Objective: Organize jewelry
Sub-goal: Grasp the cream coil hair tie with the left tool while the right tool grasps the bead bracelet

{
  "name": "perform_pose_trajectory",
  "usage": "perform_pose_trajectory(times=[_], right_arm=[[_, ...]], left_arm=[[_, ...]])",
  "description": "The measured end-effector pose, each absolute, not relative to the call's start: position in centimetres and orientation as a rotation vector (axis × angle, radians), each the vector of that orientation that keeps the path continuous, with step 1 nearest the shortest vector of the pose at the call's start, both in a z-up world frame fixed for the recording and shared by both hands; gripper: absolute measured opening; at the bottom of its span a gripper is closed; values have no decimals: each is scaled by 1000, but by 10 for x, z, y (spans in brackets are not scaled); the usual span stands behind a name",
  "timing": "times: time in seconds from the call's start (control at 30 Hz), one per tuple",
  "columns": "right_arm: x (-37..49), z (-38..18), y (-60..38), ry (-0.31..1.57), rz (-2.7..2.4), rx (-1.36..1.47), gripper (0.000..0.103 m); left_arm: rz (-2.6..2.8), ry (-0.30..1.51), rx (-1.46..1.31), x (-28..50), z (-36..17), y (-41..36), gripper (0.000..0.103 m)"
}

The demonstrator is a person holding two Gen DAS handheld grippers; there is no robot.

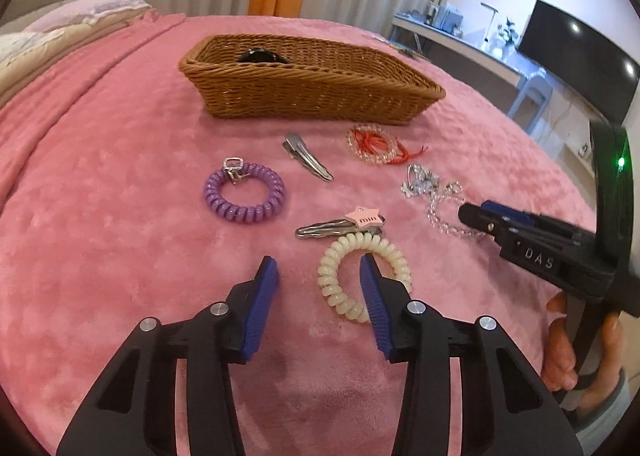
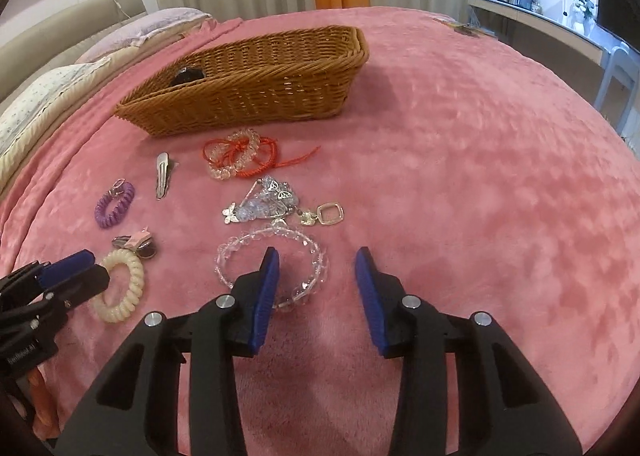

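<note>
Jewelry lies spread on the pink bed [image 1: 100, 176] near a wicker basket [image 1: 312, 92]. Left gripper [image 1: 320, 276] stands half open over the cream coil bracelet [image 1: 348, 256]; right gripper [image 2: 316, 268], half open, straddles the clear bead bracelet's [image 2: 240, 248] right side, both pointing downward.

On the pink bed [image 1: 120, 216], the left gripper [image 1: 319, 270] hovers with its blue fingers [image 1: 266, 280] apart; the right one lies over a cream coil hair tie [image 1: 362, 276], nothing pressed between them. Beyond lie a star hair clip [image 1: 340, 225], a purple coil tie [image 1: 244, 198], a silver clip [image 1: 306, 162] and a red-and-clear bracelet [image 1: 374, 145]. A wicker basket [image 1: 312, 92] stands behind. The right gripper [image 1: 474, 216] reaches in over a clear bead bracelet [image 1: 448, 216].
</note>
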State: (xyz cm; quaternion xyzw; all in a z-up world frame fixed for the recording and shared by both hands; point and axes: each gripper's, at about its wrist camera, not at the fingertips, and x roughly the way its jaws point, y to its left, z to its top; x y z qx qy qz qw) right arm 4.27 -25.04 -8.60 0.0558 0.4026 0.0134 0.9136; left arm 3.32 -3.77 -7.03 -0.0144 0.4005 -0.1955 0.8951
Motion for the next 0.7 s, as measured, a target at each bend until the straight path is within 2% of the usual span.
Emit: perform_pose_trajectory(times=[0.13,0.2,0.23,0.3,0.33,0.43,0.7], right_arm=[[45,-88,-246,839,18,86,31],[47,-89,-241,844,27,69,20],[47,-90,-240,846,34,63,17],[46,-90,-235,842,53,41,10],[45,-89,-233,839,57,33,6],[41,-87,-230,820,77,27,6],[26,-73,-226,746,125,20,6]], left_arm=[[-388,838,9,33,-73,-45,41],[-369,832,45,32,-74,-50,41],[-355,827,66,31,-74,-52,39],[-344,820,87,30,-73,-55,27],[-347,814,92,29,-73,-56,14],[-350,796,85,26,-71,-54,10],[-404,714,15,13,-61,-42,9]])
